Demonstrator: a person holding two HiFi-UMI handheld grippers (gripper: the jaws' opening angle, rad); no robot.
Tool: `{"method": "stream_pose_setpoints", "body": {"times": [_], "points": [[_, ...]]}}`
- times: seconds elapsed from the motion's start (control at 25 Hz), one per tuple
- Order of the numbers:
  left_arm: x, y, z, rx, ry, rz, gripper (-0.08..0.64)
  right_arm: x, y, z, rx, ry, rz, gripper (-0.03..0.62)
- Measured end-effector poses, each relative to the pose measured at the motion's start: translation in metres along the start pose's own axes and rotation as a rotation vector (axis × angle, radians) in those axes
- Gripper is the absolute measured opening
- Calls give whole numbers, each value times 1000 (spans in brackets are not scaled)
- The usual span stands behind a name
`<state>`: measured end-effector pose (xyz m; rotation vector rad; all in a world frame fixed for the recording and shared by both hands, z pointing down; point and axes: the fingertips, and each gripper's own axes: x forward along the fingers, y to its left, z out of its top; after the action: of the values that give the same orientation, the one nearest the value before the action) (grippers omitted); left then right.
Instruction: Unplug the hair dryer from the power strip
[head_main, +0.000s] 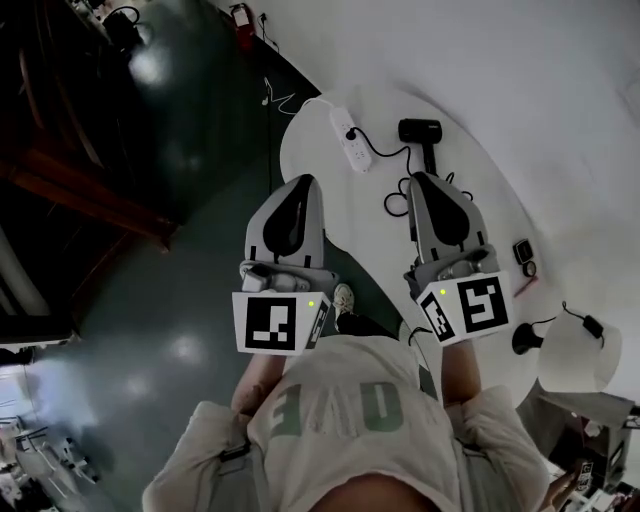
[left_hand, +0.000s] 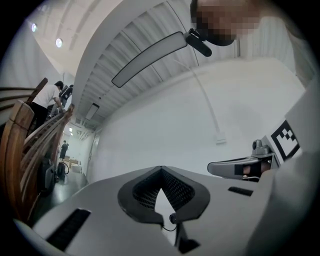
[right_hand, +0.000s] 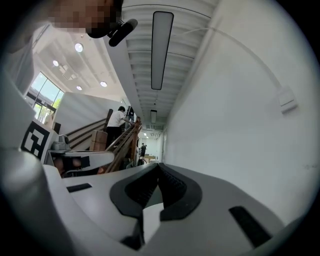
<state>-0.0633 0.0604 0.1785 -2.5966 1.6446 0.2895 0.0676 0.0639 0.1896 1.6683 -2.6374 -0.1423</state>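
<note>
In the head view a white power strip (head_main: 348, 138) lies at the far end of a white table (head_main: 320, 215). A black plug (head_main: 352, 133) sits in it, and its black cord (head_main: 385, 153) runs to the black hair dryer (head_main: 420, 135) lying just right of it. My left gripper (head_main: 303, 182) is held near the table's left edge, well short of the strip, jaws shut with nothing in them. My right gripper (head_main: 424, 179) hovers just short of the dryer's handle, also shut and empty. Both gripper views look up at a white wall and ceiling; each shows the other gripper but none of the task objects.
Small black gadgets (head_main: 523, 252) lie at the table's right edge. A white round object (head_main: 580, 355) with a black cable stands at lower right. Dark floor (head_main: 190, 120) lies to the left, with a wooden staircase (head_main: 90, 190) beyond. My shoe (head_main: 343, 300) shows below the table.
</note>
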Motion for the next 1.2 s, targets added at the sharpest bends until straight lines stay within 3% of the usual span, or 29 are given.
{"method": "stream_pose_setpoints", "body": {"times": [0.2, 0.4, 0.88, 1.2], "points": [[52, 10, -5, 19, 3, 23, 12, 42, -36, 2, -22, -16, 32, 20], [85, 23, -9, 32, 31, 30, 12, 71, -48, -9, 35, 4, 37, 20], [130, 44, -34, -53, 80, -46, 12, 105, -68, -23, 85, -5, -29, 20], [145, 50, -47, -28, 112, -66, 12, 134, -55, -54, 119, 119, 88, 21]]}}
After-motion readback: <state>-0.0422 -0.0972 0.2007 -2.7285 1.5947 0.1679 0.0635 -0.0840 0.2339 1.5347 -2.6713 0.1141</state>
